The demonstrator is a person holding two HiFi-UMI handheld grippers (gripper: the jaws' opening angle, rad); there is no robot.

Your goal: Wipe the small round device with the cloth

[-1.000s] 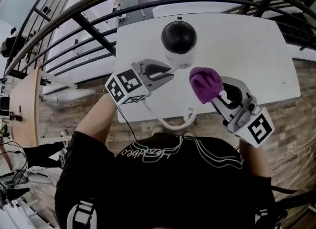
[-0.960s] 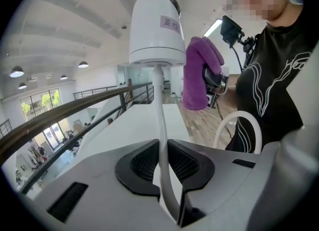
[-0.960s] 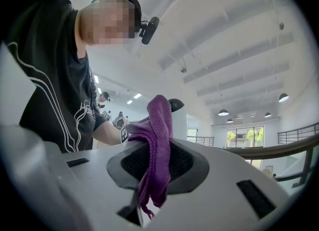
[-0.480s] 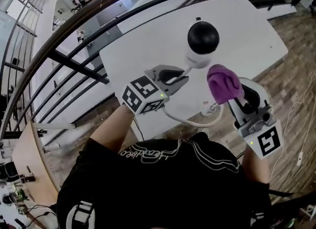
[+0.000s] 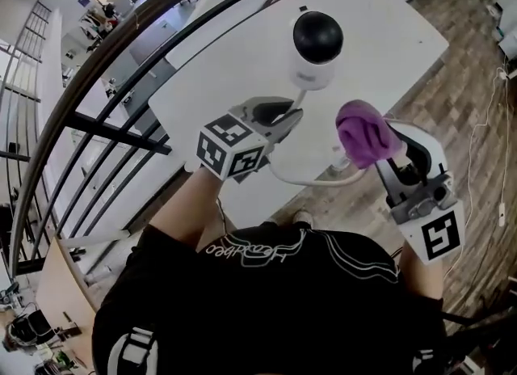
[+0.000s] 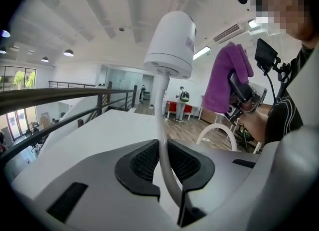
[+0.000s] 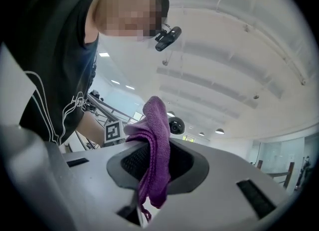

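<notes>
We pinched the cable (image 6: 162, 125) in our left gripper (image 6: 164, 168) and the cloth (image 7: 157, 140) in our right gripper (image 7: 152, 168). The head view showed the device (image 5: 317, 46) with its black dome; the left gripper view showed only its white shell.

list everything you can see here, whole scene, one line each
small round device: one, white body with black dome, held up over the table
white cable: one, white, runs from the device through the left gripper, then loops down
purple cloth: one, purple, bunched in the right gripper, apart from the device
table: one, white, below the device
railing: one, black, left of the table
floor: wood-brown, right of the table
left gripper: one, grey, shut on the white cable
right gripper: one, grey, shut on the purple cloth
shirt: one, black, bottom of the head view
</notes>
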